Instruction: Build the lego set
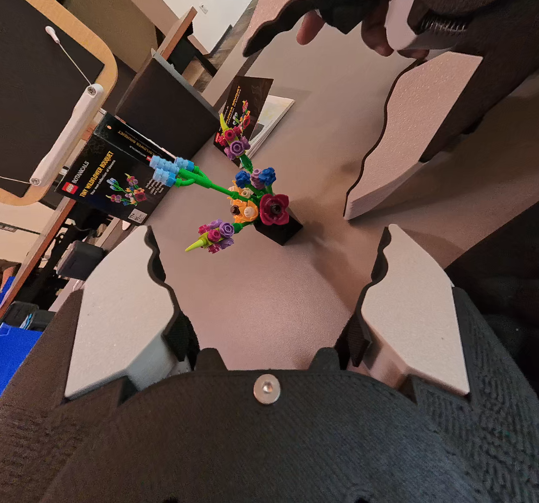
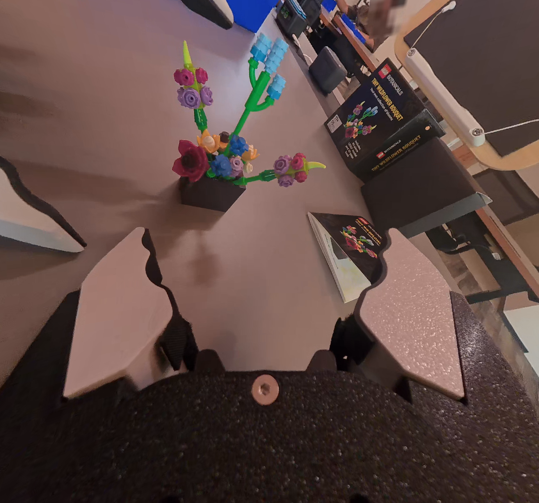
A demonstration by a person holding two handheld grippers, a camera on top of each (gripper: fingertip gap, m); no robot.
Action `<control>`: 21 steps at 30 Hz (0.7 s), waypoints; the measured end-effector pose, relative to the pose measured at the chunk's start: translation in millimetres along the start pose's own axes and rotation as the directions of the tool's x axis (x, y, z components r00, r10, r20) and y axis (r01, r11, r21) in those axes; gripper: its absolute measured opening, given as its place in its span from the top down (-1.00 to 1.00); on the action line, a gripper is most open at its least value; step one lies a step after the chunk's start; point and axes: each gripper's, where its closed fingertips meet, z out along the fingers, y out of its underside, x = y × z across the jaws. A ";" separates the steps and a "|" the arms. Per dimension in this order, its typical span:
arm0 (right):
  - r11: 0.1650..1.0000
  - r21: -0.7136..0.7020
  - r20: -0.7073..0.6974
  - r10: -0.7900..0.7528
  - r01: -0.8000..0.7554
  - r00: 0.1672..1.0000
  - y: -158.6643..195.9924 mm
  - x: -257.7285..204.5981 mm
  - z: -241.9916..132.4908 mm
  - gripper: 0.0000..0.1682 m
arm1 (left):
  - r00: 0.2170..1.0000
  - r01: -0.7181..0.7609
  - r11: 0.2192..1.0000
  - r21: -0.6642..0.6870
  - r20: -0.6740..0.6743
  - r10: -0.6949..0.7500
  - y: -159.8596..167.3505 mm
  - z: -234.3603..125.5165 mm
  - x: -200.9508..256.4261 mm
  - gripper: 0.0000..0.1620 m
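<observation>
My left wrist camera looks down along my left hand-held gripper [image 1: 268,235] at the surface [image 1: 262,299], fairly close, with the lego bouquet [image 1: 250,200] straight ahead. My right wrist camera faces it from the opposite side, I think, similarly close. Both views share the bouquet, the set's box [image 2: 376,118] and the booklet [image 2: 347,253].

table [image 2: 262,299] near side: bare | beyond bouquet [image 2: 221,151]: box [image 2: 379,116], booklet [image 2: 347,250], seemingly close
</observation>
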 end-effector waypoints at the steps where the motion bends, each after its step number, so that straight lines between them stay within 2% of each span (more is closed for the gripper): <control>1: 1.000 0.011 0.007 -0.009 0.009 1.000 -0.8 -0.5 -0.3 -0.67 | 1.000 0.002 1.000 -0.002 0.005 -0.002 0.3 -0.3 -0.2 -0.71; 12: 0.972 0.203 0.059 -0.135 0.121 0.989 -13.3 0.3 3.1 -0.73 | 0.998 0.021 1.000 -0.007 0.061 -0.020 1.5 -1.0 -2.2 -0.69; 21: 0.959 0.252 0.101 -0.162 0.133 0.982 -9.0 11.0 12.6 -0.73 | 0.996 0.022 1.000 -0.001 0.091 -0.022 2.1 7.8 -9.3 -0.69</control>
